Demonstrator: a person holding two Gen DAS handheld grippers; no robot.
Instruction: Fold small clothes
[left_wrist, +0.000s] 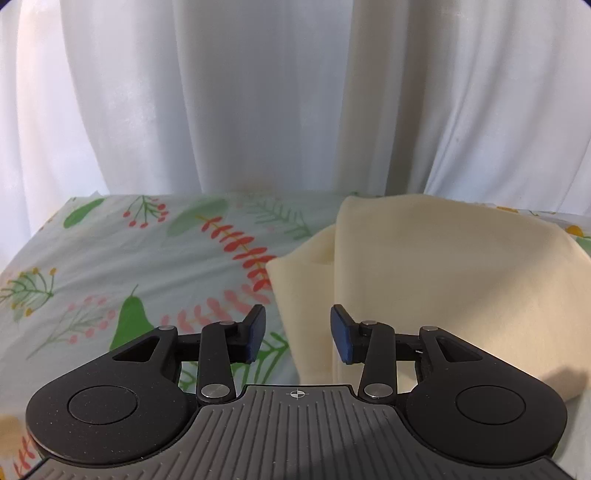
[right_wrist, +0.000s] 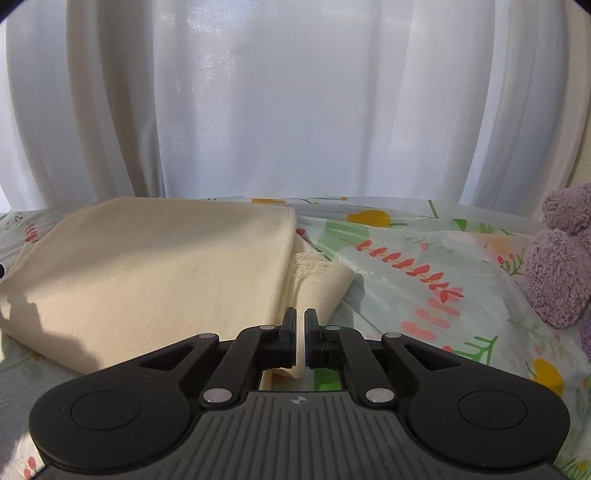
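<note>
A cream garment (left_wrist: 424, 280) lies folded into a flat pad on the floral sheet (left_wrist: 110, 258), with a second layer sticking out at its left side. My left gripper (left_wrist: 297, 314) is open just above the garment's near left edge; the fold line runs under the gap and neither blue pad touches it. In the right wrist view the same garment (right_wrist: 155, 266) fills the left half, with a lower layer poking out at its right edge. My right gripper (right_wrist: 300, 314) is shut at the garment's near right corner. Cream fabric shows in the thin slit between its fingers; I cannot tell if it is pinched.
White curtains (left_wrist: 221, 92) hang right behind the far edge of the sheet. A purple plush toy (right_wrist: 557, 266) sits at the right side of the sheet (right_wrist: 406, 240). The sheet lies bare left of the garment and between the garment and the toy.
</note>
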